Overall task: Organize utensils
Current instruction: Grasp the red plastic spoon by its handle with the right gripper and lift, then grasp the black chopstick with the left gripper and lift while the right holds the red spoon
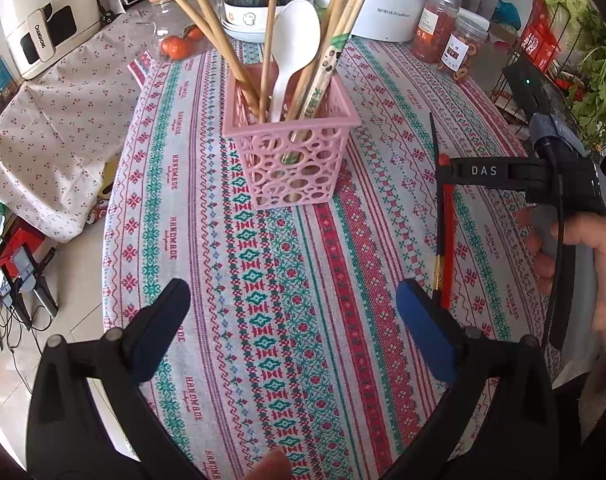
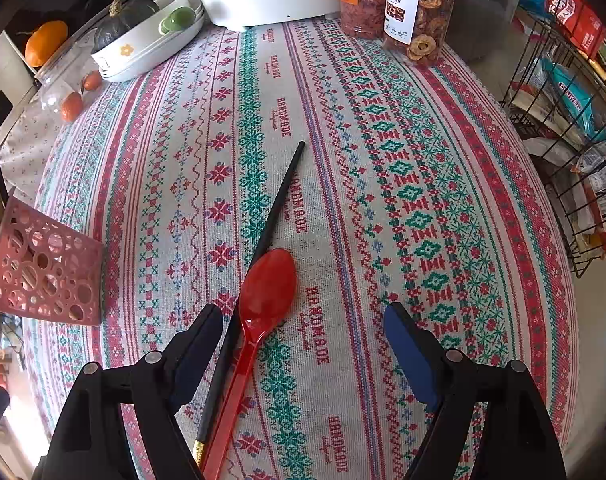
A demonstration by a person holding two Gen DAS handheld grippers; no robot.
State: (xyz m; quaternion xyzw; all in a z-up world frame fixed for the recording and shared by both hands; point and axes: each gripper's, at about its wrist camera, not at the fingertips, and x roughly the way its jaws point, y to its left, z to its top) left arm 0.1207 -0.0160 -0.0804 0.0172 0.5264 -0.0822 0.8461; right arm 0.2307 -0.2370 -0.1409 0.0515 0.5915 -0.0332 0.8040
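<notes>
1. The left gripper (image 1: 293, 320) hangs over the patterned desk (image 1: 207, 240) in front of the pink basket (image 1: 293, 148), its jaws wide and holding nothing.
2. The pink basket stands upright on the desk, holding wooden chopsticks (image 1: 201, 28) and a white spoon (image 1: 291, 52) that lean out of its top.
3. To the right of the basket, a red spoon (image 2: 263, 312) and a black chopstick (image 2: 271, 220) lie side by side on the desk, touching along their length.
4. The right gripper (image 2: 303, 348) is right of the basket, just over both handles, jaws spread wide on either side of them and gripping neither.
</notes>
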